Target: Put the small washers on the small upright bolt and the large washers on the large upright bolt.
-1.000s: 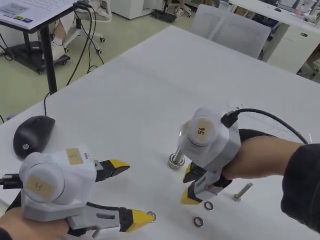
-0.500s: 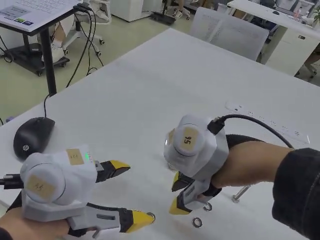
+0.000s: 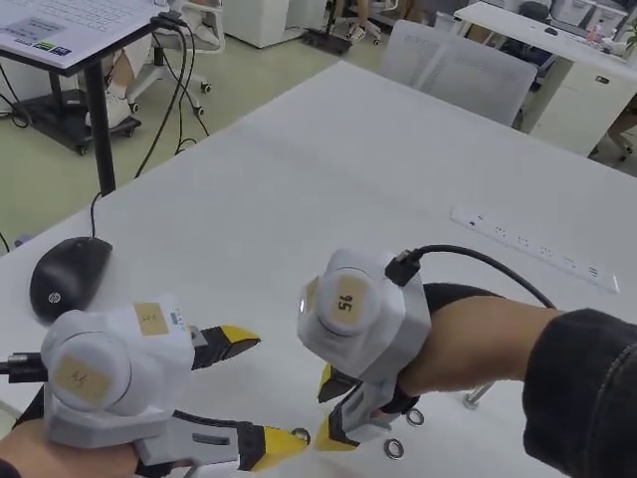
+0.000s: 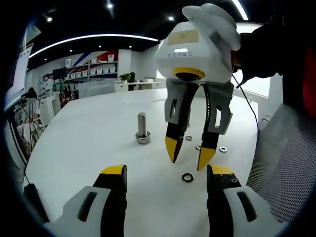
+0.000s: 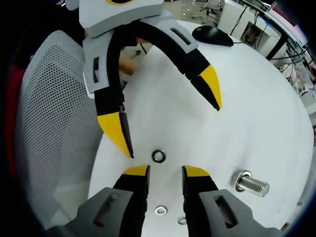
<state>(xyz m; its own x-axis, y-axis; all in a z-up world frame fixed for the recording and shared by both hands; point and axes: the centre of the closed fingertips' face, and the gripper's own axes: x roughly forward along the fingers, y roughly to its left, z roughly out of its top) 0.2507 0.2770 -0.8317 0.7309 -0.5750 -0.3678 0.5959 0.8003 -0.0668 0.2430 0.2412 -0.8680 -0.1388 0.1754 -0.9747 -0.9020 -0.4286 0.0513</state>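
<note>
Washer [image 5: 158,156] flat on white table [image 5: 256,123], just ahead of right gripper [image 5: 166,171] tips, not touched. Right gripper jaws narrowly parted, holding nothing. Left gripper [image 5: 170,123] jaws spread wide, empty; lower tip just beside washer. Upright bolt [image 5: 252,183] near, off to side. Spare washers [image 5: 161,211] close by.

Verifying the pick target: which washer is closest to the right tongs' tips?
The lone dark washer, lying on the table just ahead of the open right tongs. The other washers lie further back, beneath them.
</note>
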